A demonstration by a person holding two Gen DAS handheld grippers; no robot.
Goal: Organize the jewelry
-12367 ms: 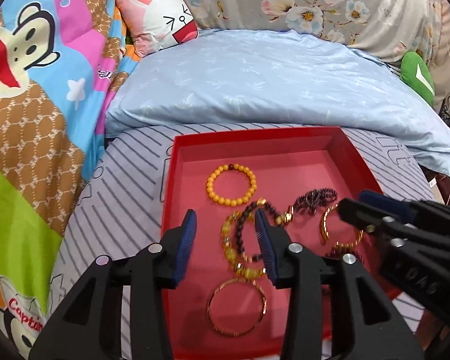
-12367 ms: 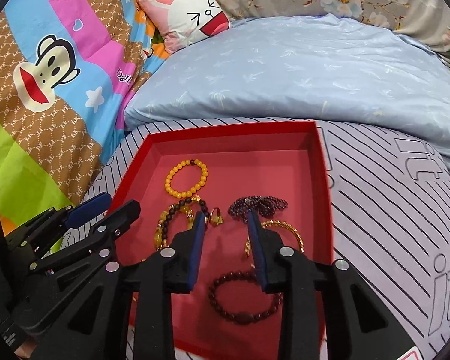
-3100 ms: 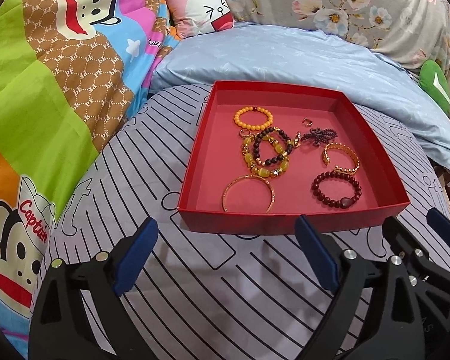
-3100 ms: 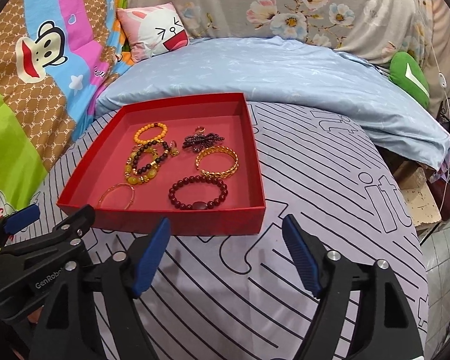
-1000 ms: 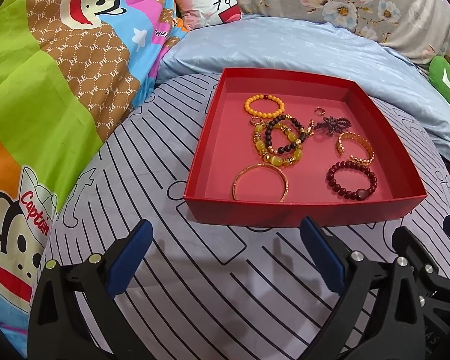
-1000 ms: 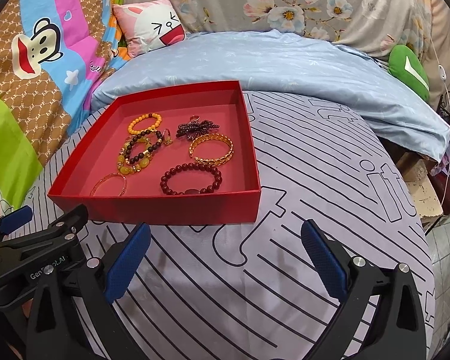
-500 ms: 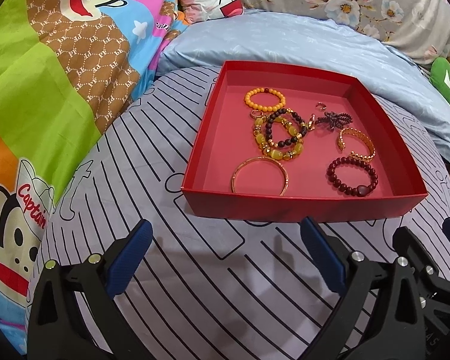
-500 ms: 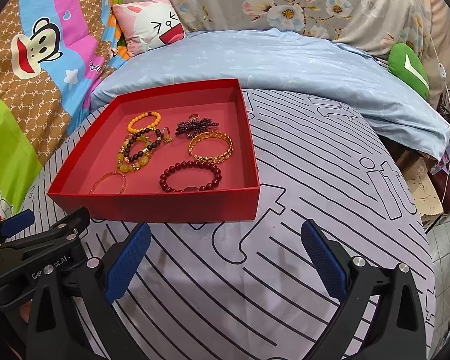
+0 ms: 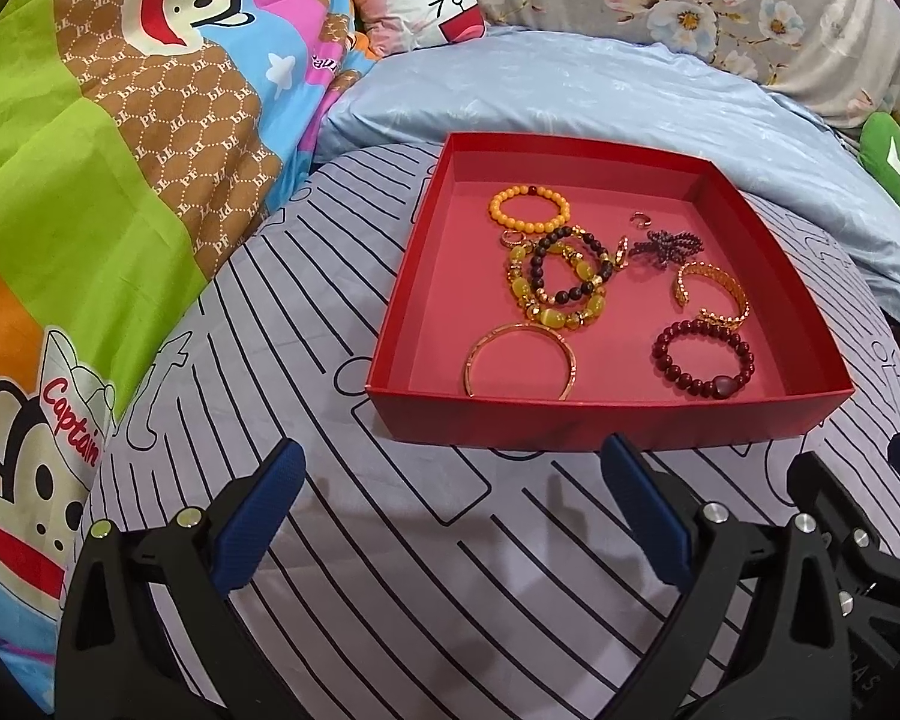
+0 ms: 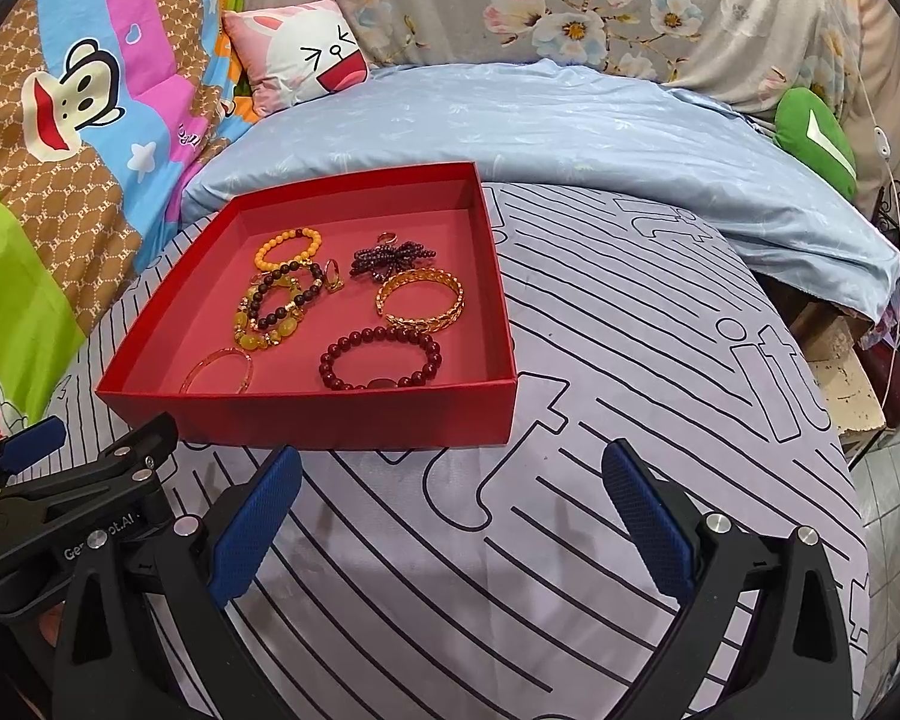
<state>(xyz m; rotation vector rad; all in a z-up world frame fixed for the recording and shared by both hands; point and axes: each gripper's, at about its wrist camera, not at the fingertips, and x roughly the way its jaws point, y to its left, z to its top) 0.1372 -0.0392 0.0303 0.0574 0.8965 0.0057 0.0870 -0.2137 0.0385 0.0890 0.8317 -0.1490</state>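
A red tray rests on a striped grey sheet and holds several bracelets. Among them are an orange bead bracelet, a dark red bead bracelet, a gold chain cuff and a thin gold bangle. A yellow and dark bead tangle lies mid-tray, beside a purple bead bow. My left gripper is open and empty, in front of the tray's near wall. My right gripper is open and empty, near the tray's front right corner.
A light blue quilt lies behind the tray. A cartoon monkey blanket covers the left side, with a pink rabbit pillow at the back. A green cushion sits far right. The bed edge drops off at the right.
Both grippers have opened wide and pulled back out of the tray toward the near side of the bed. In the last second they barely move.
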